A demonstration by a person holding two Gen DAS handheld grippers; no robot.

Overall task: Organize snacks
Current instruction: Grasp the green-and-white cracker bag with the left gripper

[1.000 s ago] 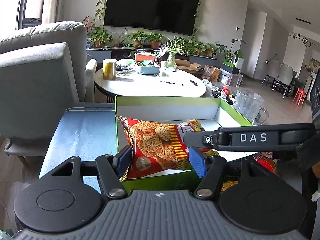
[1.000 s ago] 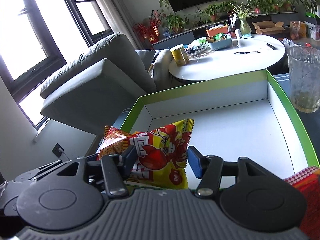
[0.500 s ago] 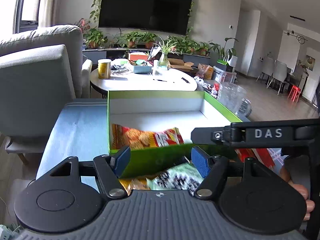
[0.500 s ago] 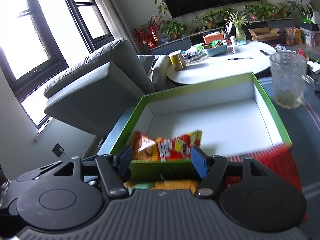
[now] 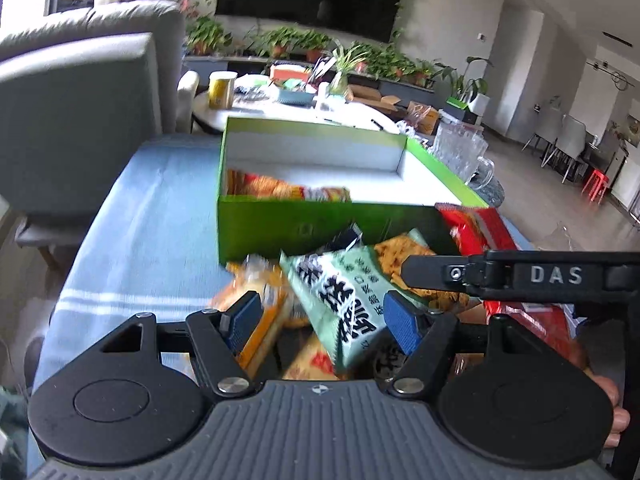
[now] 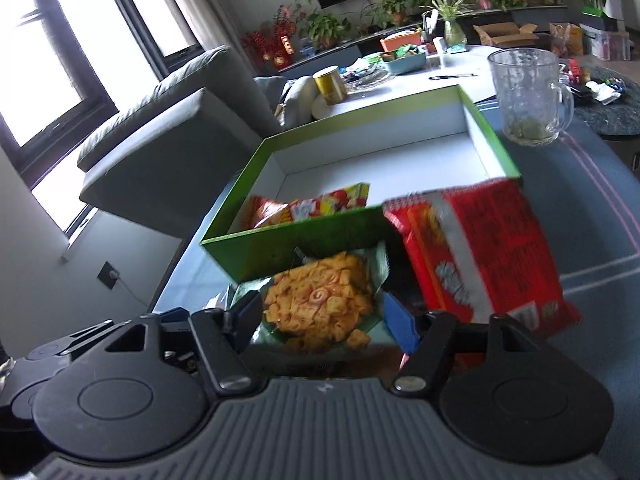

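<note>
**Both grippers back at the snack pile, one packet boxed**

The red-and-yellow snack packet (image 6: pixel 316 208) that a second ago sat between the jaws now lies in the green box (image 5: pixel 312 224), at its near-left corner; the rest of the box is bare. Both grippers have pulled back over the loose pile in front. The left gripper (image 5: pixel 320 316) stands open around a green packet (image 5: pixel 340 292), not pressing it. The right gripper (image 6: pixel 320 316) is open above a green cracker packet (image 6: pixel 320 300); a red bag (image 6: pixel 480 256) leans beside it.

Green box (image 6: pixel 304 244) wall ahead; loose packets (image 5: pixel 340 296) before it
</note>
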